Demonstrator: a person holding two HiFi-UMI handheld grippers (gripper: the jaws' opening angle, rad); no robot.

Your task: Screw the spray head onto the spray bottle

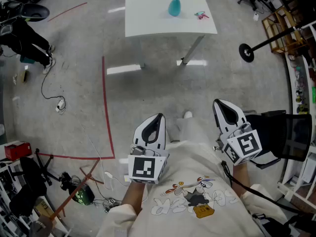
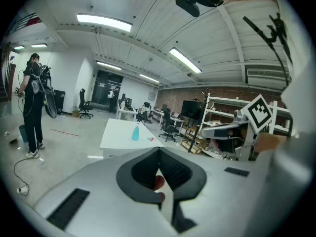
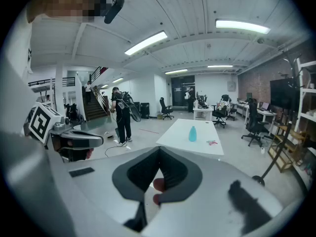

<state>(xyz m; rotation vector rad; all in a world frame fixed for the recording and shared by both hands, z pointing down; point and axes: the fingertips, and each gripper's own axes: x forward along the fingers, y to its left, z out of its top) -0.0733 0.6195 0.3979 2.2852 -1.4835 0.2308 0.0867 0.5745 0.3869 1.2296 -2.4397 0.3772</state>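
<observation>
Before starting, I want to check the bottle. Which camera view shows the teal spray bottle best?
The head view: the teal spray bottle stands unblocked on the white table, largest here. The right gripper view shows the bottle smaller, from the side; the left gripper view shows it smallest.

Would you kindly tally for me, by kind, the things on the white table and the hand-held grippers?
Bottle: 1
Spray head: 1
Hand-held grippers: 2 (left hand-held gripper, right hand-held gripper)
Total: 4
</observation>
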